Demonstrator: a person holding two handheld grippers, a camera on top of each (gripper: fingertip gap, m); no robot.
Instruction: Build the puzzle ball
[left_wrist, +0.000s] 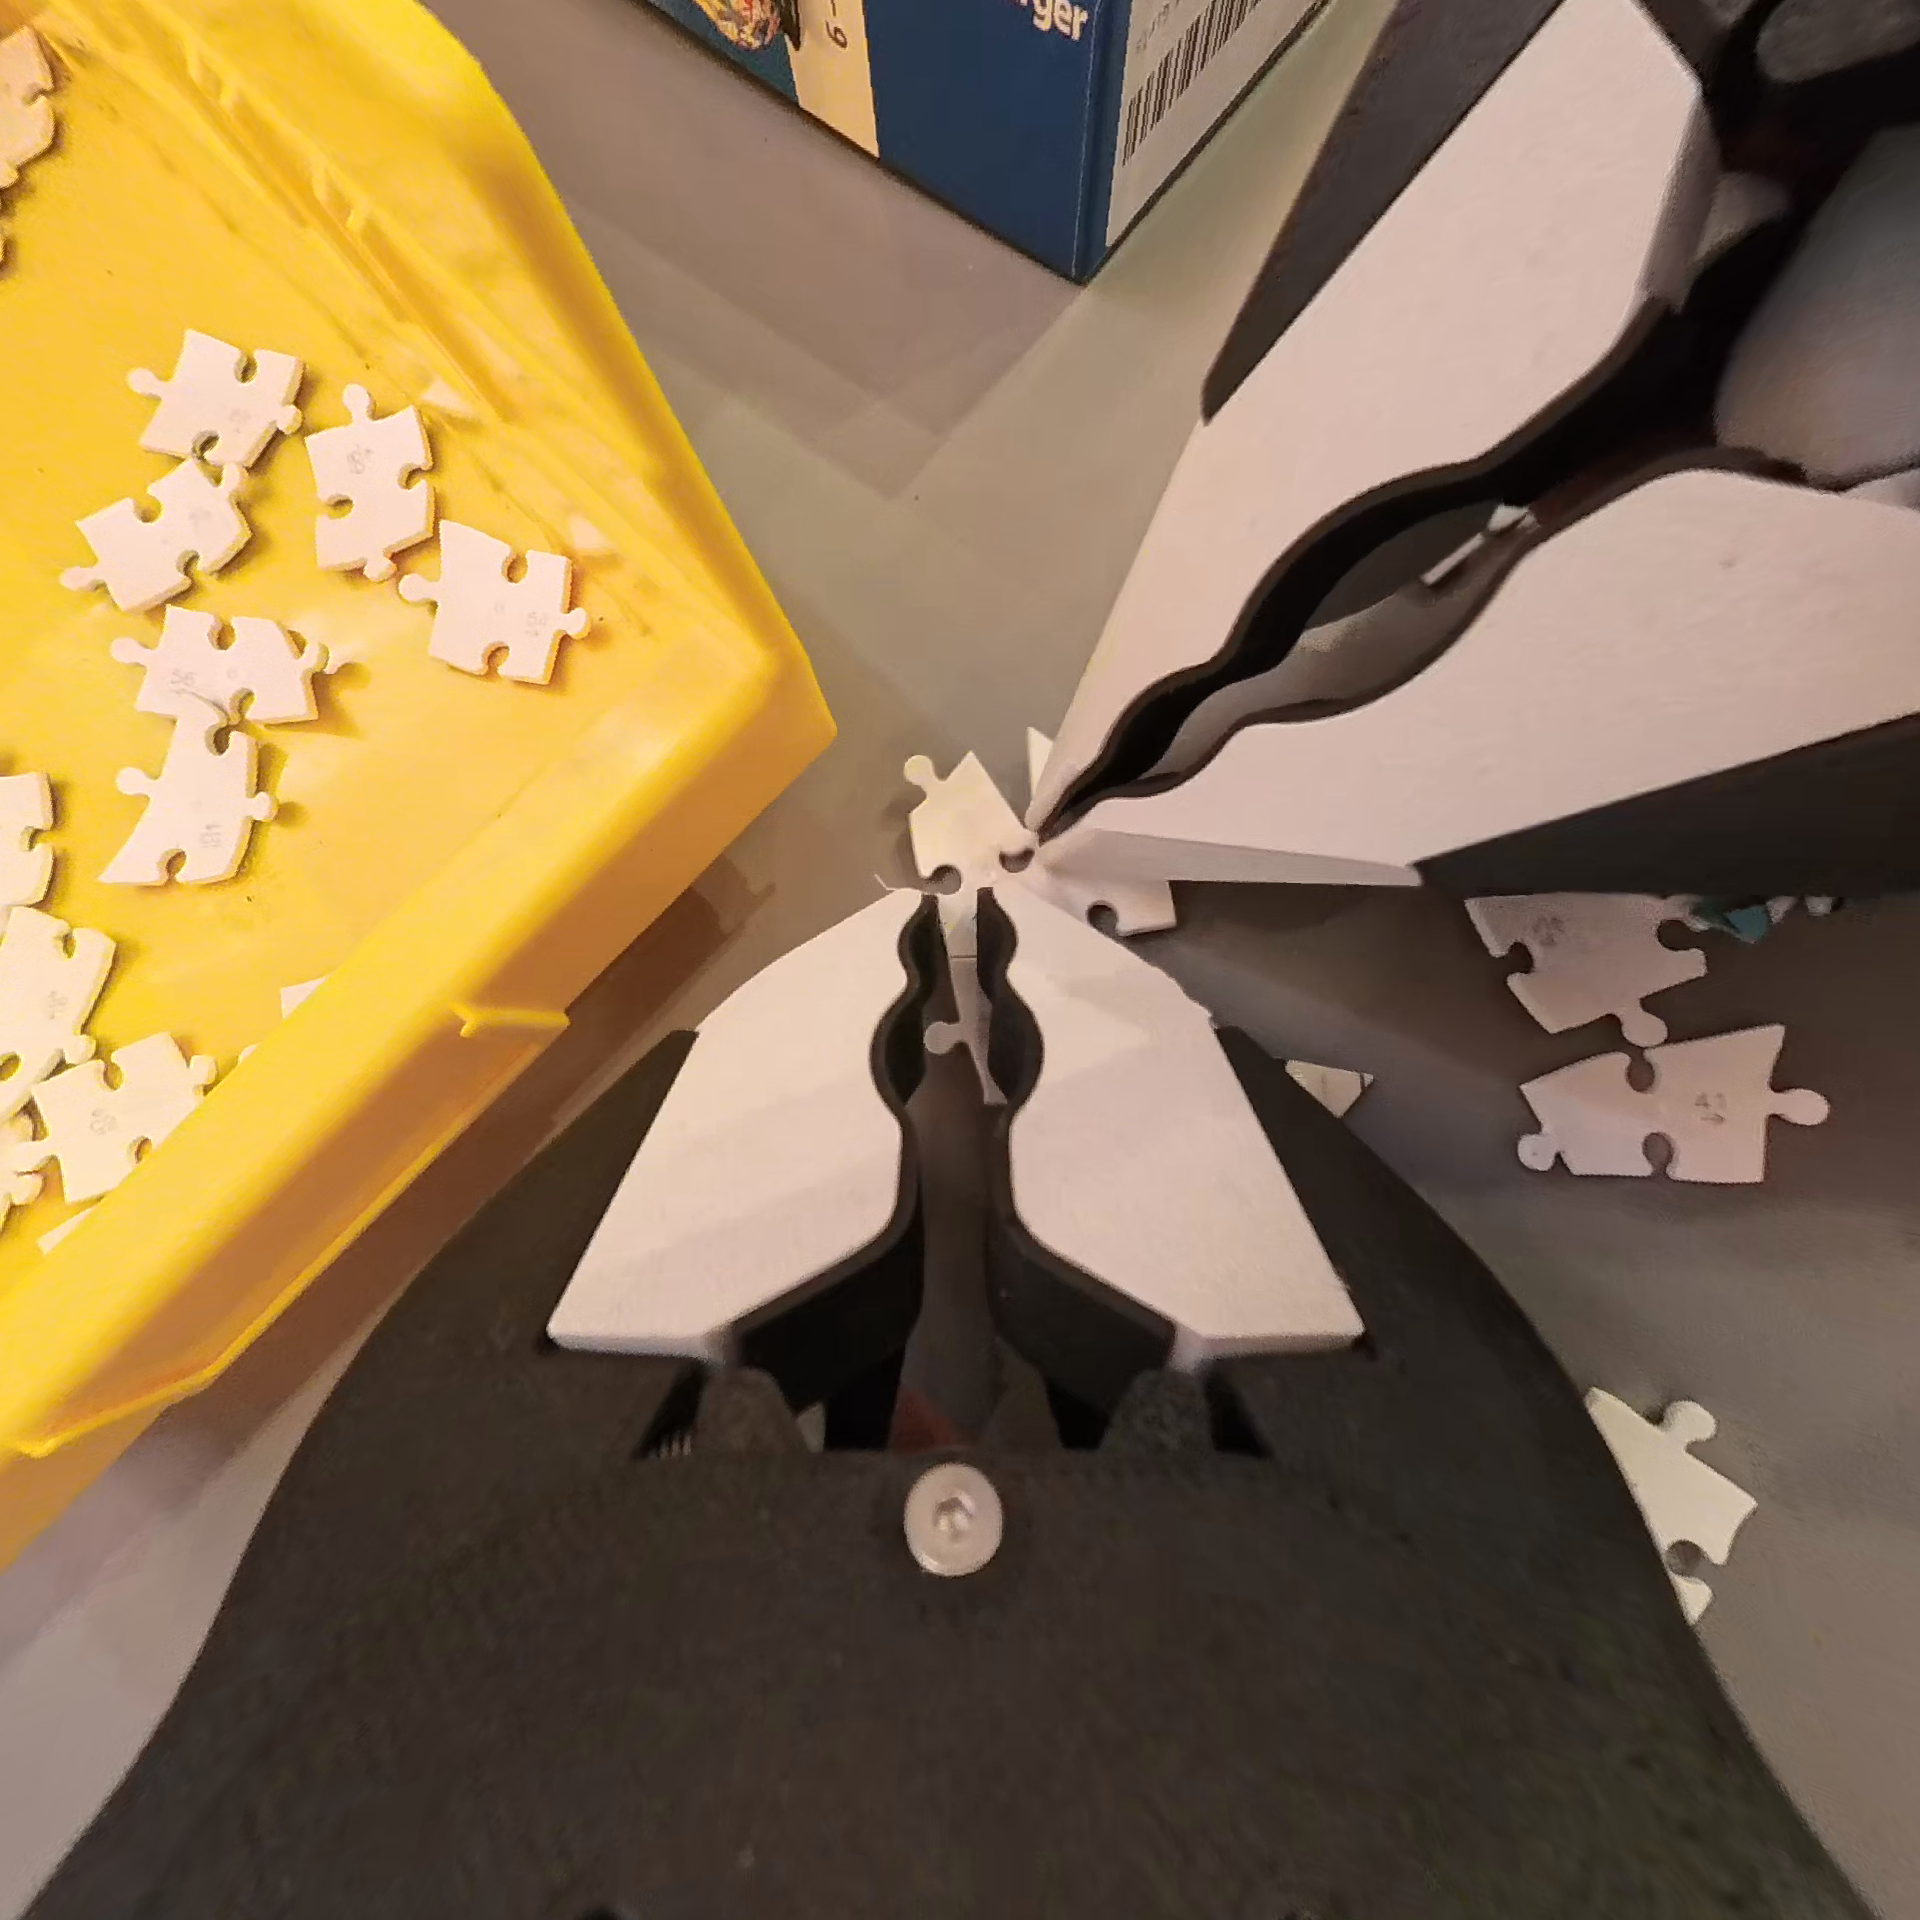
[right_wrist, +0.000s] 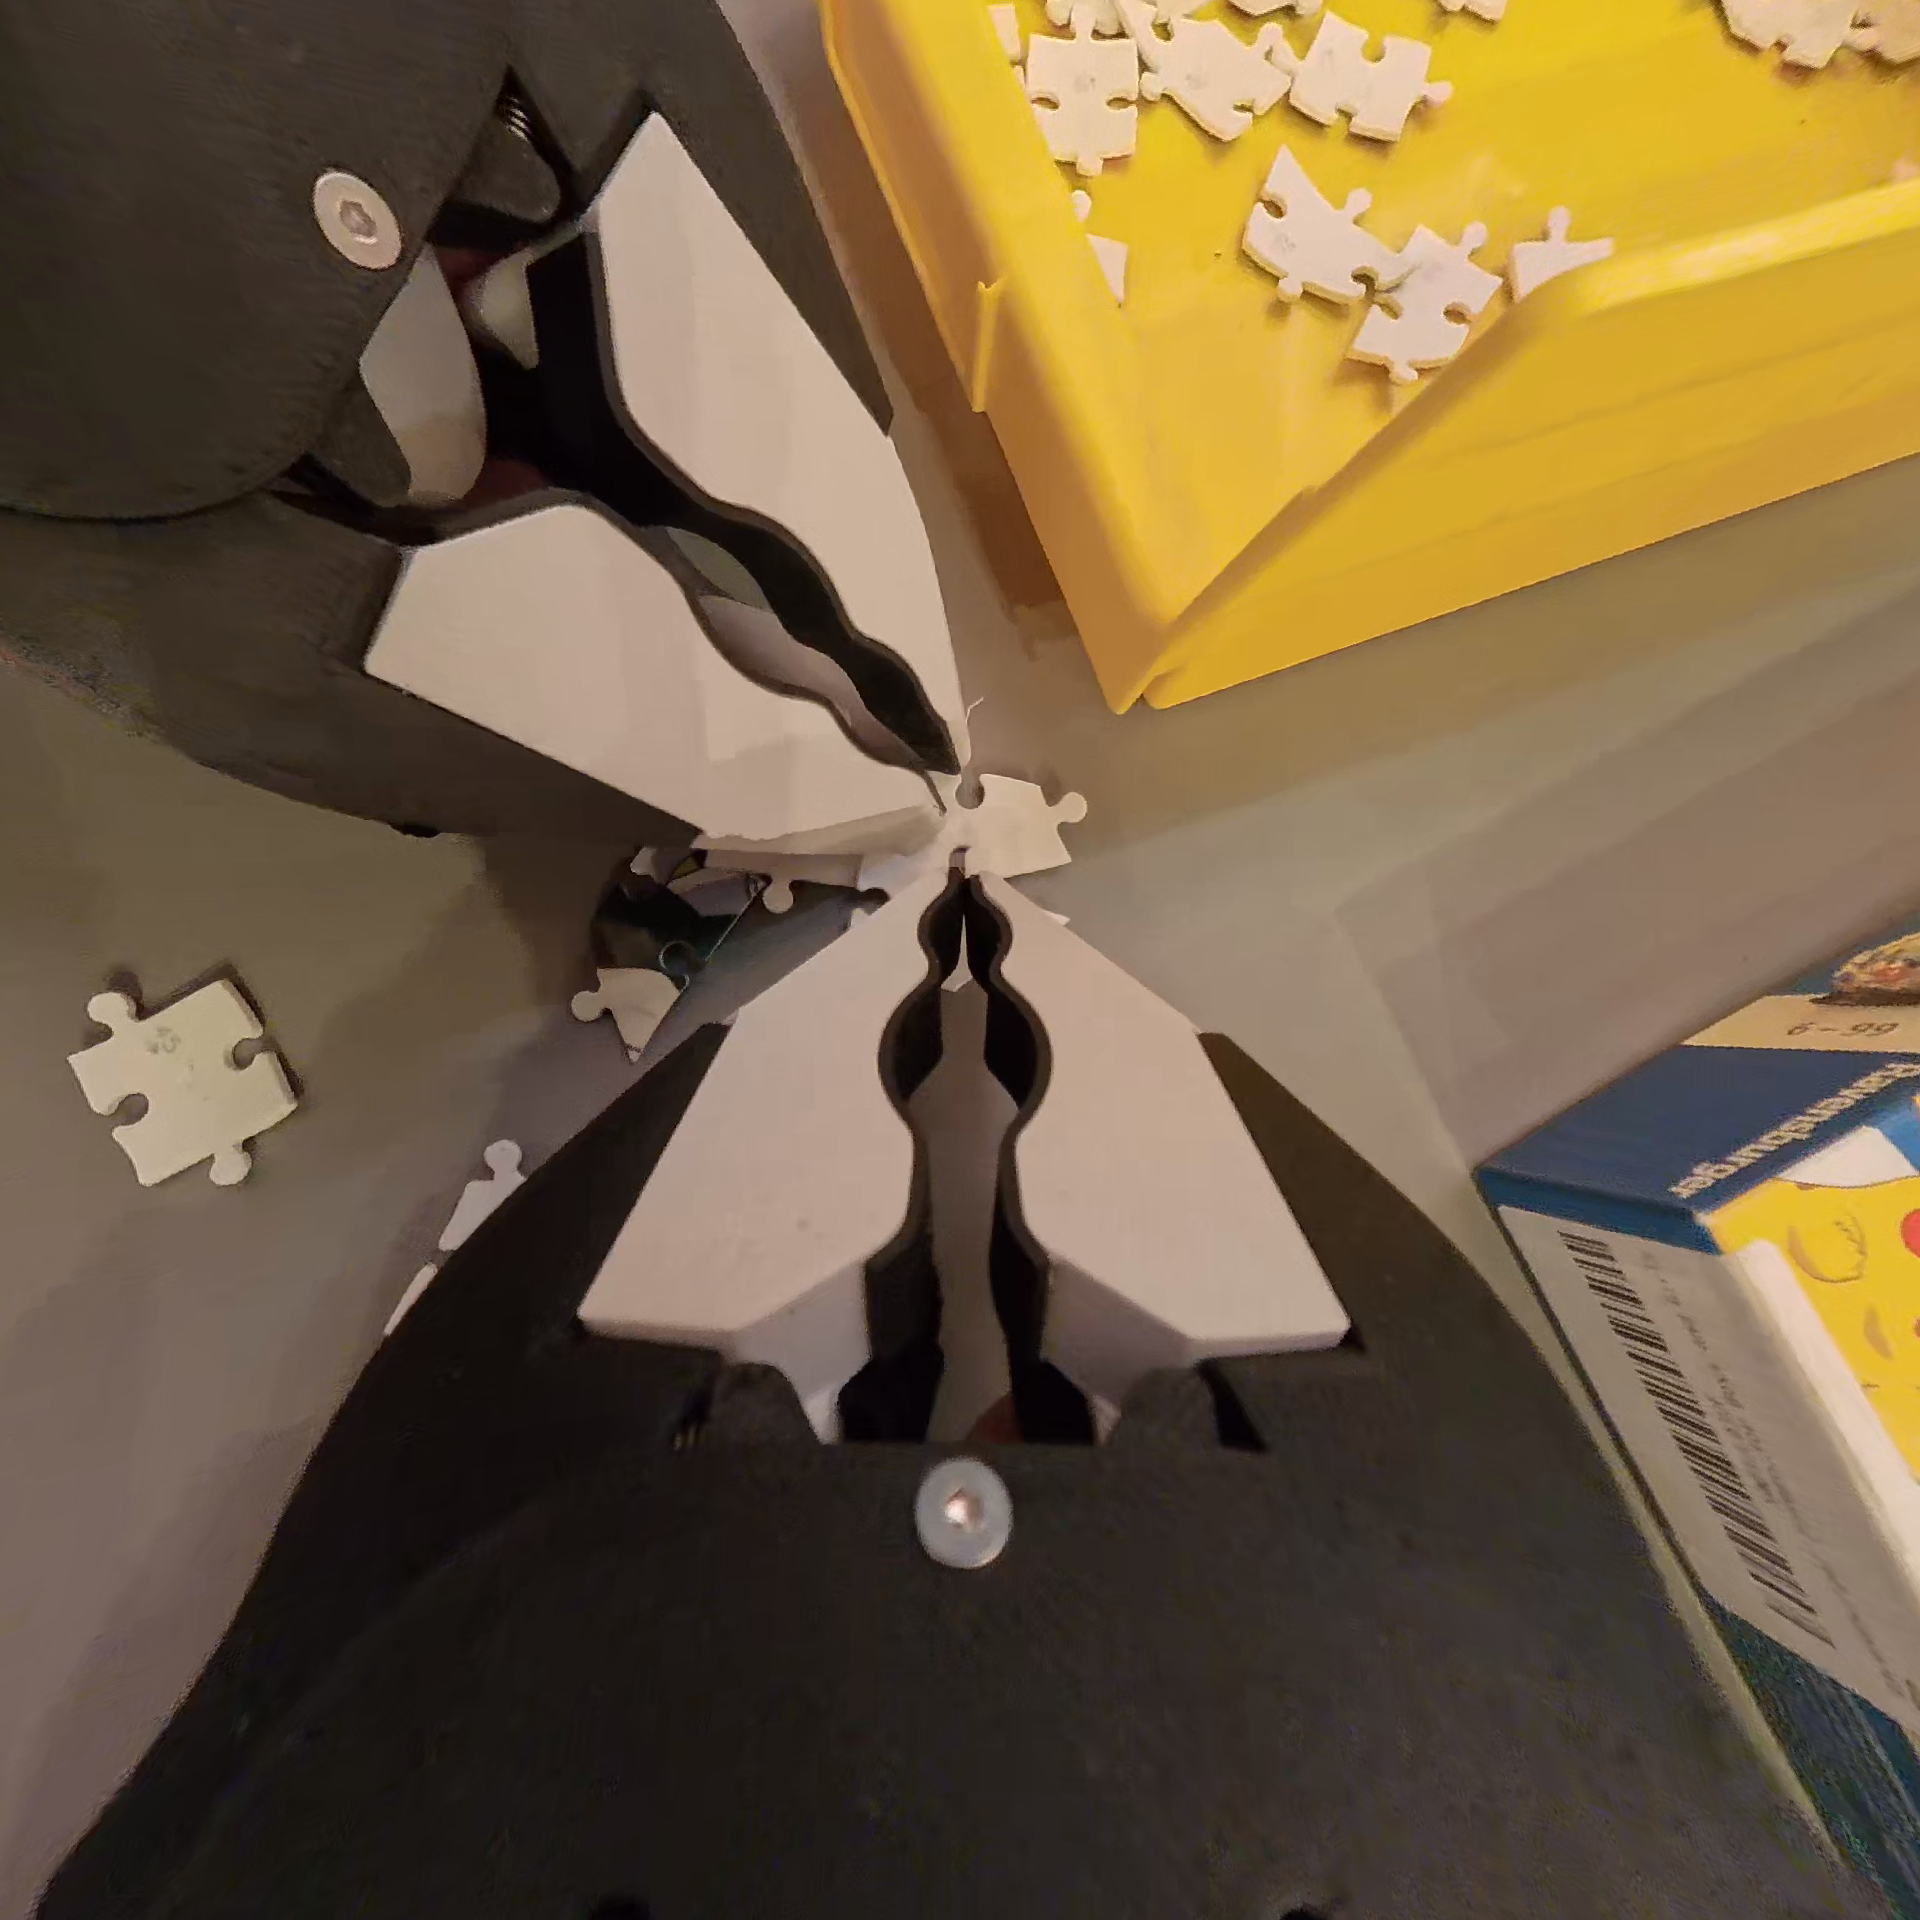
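My left gripper (left_wrist: 958, 914) is shut on a white puzzle piece that shows as a sliver between its fingers. My right gripper (right_wrist: 964, 883) is likewise shut on a thin white piece. The two grippers meet tip to tip over the grey table. In the left wrist view the right gripper (left_wrist: 1039, 826) comes in from the upper right. In the right wrist view the left gripper (right_wrist: 948, 784) comes in from the upper left. A white puzzle piece (left_wrist: 956, 826) sticks out where the tips meet, and it also shows in the right wrist view (right_wrist: 1023, 826). I cannot tell which gripper holds it.
A yellow bin (left_wrist: 623, 935) (right_wrist: 1247, 520) with several white pieces lies close beside the tips. A blue puzzle box (left_wrist: 987, 125) (right_wrist: 1662, 1351) stands nearby. Loose white pieces (left_wrist: 1662, 1122) (right_wrist: 177, 1070) lie on the table. A small joined cluster with printed faces (right_wrist: 675, 914) lies under the left gripper. The grippers are tip to tip, or close to it.
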